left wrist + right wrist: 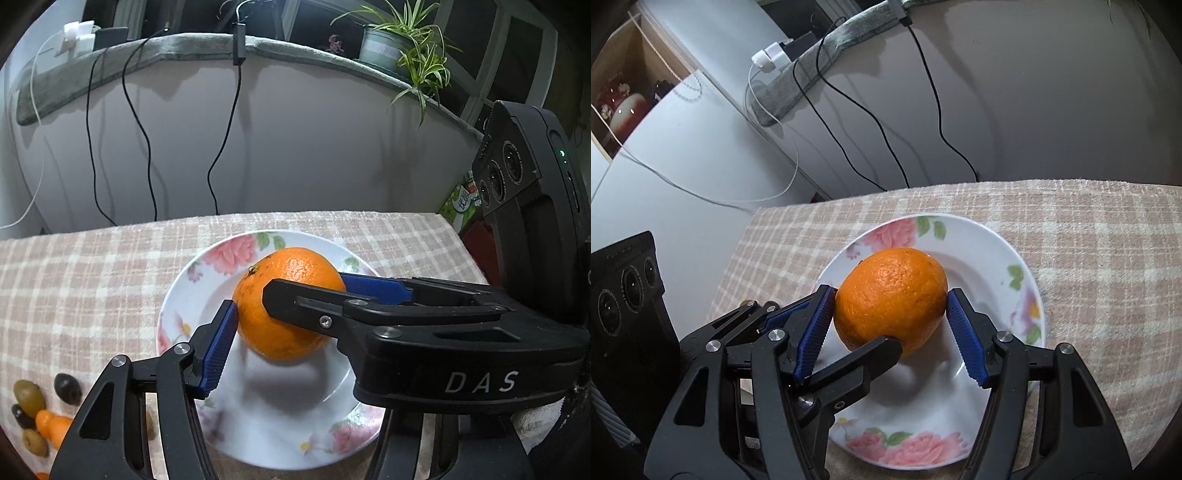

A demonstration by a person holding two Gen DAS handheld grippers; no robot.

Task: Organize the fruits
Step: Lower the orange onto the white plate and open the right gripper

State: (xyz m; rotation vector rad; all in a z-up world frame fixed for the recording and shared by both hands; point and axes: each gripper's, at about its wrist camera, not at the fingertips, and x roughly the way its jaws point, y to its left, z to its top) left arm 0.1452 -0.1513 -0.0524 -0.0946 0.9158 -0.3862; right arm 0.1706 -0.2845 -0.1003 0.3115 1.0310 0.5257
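Orange citrus (890, 299) clamped between right fingers (812, 328) (over plate (997, 251)), left fingers (218, 347) touching, grip unclear

A: Where does the orange (890, 299) lie relative to the plate (993, 240)?
B: Above the plate's middle, clear of its surface, between the right gripper (890, 314) pads; the left gripper (286, 317) crosses in from the plate's left.
A: And beyond the plate?
B: The tablecloth (92, 266) lies under it; small fruits (40, 410) sit left of the plate, cables (144, 122) behind it.
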